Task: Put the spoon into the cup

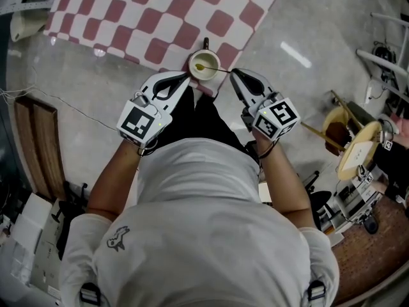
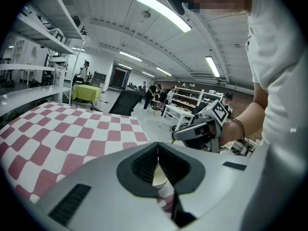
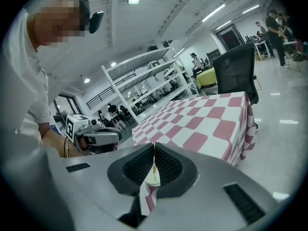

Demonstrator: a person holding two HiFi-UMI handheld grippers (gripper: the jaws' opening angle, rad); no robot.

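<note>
Golden, thin: we judged the spoon light, slippery. Our right gripper pinched its handle end; the left gripper was closed, empty.

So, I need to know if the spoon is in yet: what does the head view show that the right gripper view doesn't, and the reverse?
Only the head view: the thin yellowish spoon, its bowl inside the round cream cup, its handle running out to the right gripper. Only the right gripper view: white shelving racks, a black office chair, and that gripper's jaws shut on the spoon's handle. Both: the red-and-white checked tablecloth, the cup and the left gripper.
</note>
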